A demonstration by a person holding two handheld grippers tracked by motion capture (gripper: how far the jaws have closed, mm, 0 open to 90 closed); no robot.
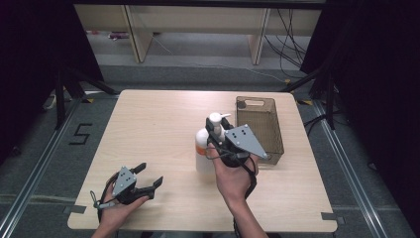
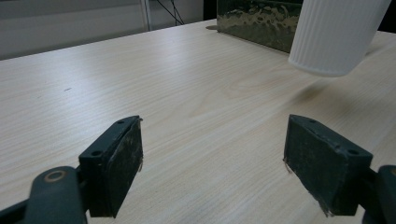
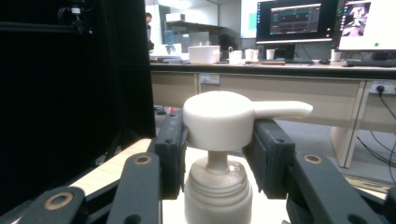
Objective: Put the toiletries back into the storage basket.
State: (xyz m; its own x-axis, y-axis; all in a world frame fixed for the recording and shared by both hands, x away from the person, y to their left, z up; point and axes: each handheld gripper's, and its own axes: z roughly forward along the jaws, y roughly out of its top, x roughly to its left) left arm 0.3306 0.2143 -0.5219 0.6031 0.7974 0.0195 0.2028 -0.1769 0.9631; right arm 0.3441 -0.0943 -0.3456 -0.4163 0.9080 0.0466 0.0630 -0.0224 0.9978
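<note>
High view: white plastic pump bottle (image 1: 204, 148) mid-table, beside brown translucent bin (image 1: 259, 130), clamped by right gripper (image 1: 216, 135). Left gripper view: left gripper (image 2: 212, 163) spread, empty; bottle base apparently lifted. Right gripper view: gripped at pump head. Probably next: into bin.

the high view looks forward and down over the whole table (image 1: 163, 124) from the person's side. the left gripper view sits low, close to the tabletop, facing the white bottle (image 2: 337, 35) and brown bin (image 2: 257, 21). the right gripper view looks level, very close on the bottle's pump (image 3: 229, 119).
</note>
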